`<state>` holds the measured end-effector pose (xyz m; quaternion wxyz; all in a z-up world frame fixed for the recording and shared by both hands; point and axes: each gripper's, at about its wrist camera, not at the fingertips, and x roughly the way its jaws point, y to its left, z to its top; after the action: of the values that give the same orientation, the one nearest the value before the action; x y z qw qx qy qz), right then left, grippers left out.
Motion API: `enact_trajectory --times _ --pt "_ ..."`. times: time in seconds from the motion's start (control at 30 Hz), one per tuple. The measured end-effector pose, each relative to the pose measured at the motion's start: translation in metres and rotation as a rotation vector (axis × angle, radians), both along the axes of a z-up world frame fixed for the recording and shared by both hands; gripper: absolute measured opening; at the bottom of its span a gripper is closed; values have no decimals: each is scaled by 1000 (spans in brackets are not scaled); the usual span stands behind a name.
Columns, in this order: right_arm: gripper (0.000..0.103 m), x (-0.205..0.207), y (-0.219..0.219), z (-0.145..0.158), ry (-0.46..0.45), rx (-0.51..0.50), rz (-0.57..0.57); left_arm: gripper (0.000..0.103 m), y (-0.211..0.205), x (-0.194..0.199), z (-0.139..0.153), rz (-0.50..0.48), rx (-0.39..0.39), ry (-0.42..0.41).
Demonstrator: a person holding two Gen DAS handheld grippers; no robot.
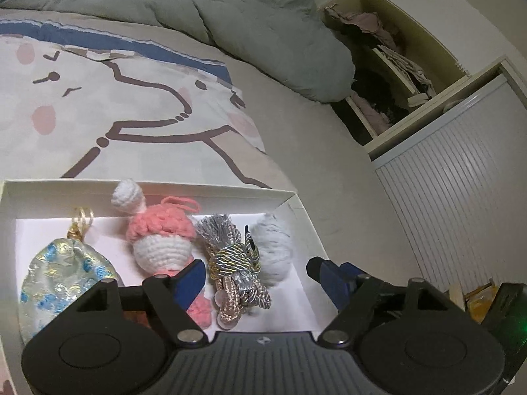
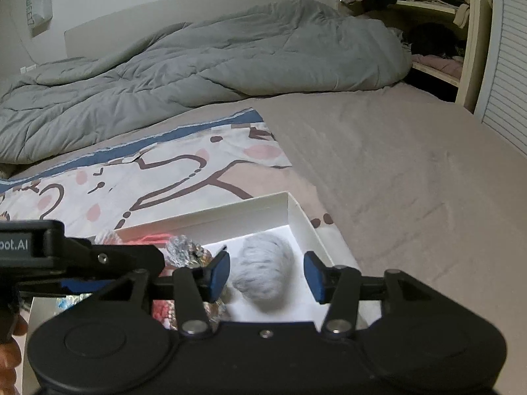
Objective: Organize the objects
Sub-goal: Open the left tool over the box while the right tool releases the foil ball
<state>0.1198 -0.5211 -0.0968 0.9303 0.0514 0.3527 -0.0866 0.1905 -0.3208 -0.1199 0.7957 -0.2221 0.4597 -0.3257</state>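
At the bottom of the left wrist view the left tongs (image 1: 253, 275) stand apart over the white box (image 1: 148, 191), nothing pressed between the pads: the left pad sits against the lower part of the pink crochet doll (image 1: 161, 237), the right pad is out past the box's right wall, and the bundle of braided cords (image 1: 235, 263) and the grey pompom (image 1: 273, 247) lie in the gap between them. In the lower middle of the right wrist view the right tongs (image 2: 266, 275) are also apart, with the same grey pompom (image 2: 263, 273) lying loose between the pads and touched by neither as far as can be seen.

Further left in the box lies a brocade pouch (image 1: 62, 276) with a gold loop. The box rests on the bed, on a cartoon-print sheet (image 1: 115, 105), with a grey duvet (image 2: 197, 72) bunched in the upper half of the frame and open shelves (image 1: 388, 65) of clothes at the upper right.

The step in hand looks like the placing of small items into the box, at the point of letting go. All four pieces seen lie inside. Next, I judge, both tongs should lift straight up clear of the cords and pompom without snagging them, then seek whatever is left outside the box; none shows here.
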Motion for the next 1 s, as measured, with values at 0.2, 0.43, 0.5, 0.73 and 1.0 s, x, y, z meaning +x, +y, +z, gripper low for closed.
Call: enact_trajectory --times 0.2,0.43,0.5,0.73,1.0 --pt "50 -3 4 2 10 -12 10 77 3 -4 6 -3 33 -18" --pt "50 -13 1 9 -1 3 -6 78 10 -11 18 2 57 -36" --pt "51 -17 -1 13 -7 21 -16 79 12 -14 22 -1 68 -46" --pt "51 -33 -5 27 -44 63 -52 85 26 -29 41 2 111 -101" --pt "57 -52 7 46 -71 72 -34 93 45 -46 61 13 168 -158"
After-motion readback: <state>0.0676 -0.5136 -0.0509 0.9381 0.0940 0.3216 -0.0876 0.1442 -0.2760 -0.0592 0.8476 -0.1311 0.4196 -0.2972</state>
